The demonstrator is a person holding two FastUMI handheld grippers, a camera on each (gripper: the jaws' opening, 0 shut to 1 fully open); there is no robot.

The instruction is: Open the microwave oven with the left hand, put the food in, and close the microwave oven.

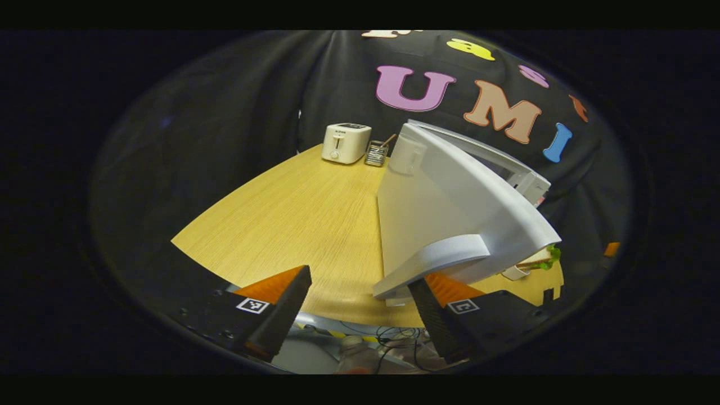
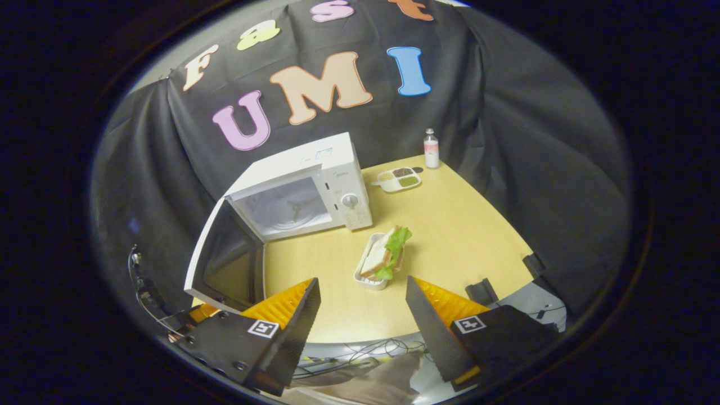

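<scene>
Your table [image 2: 461, 236] carries everything, and the microwave [image 2: 332, 169] sits toward its back, against the cloth wall, with its door [image 2: 211, 253] swung wide open to the left so the cavity [image 2: 284, 208] shows bare inside. In the left gripper view that door [image 1: 450, 208] looms close, its handle [image 1: 433, 261] just ahead of your left gripper [image 1: 360, 306], whose fingers are spread apart with nothing between them; one finger [image 1: 444, 292] sits just under the handle's edge, though you cannot tell whether it touches. In front of the microwave, near its control side, the sandwich [image 2: 385, 253] stands in its tray [image 2: 368, 278] on the table, outside the oven. Your right gripper [image 2: 363, 315] hangs just short of that tray, fingers wide and holding nothing. Left of the microwave stand a toaster [image 1: 345, 143] and a small wire holder [image 1: 376, 153]; right of it lie a divided dish [image 2: 398, 179] and a bottle [image 2: 431, 148].
</scene>
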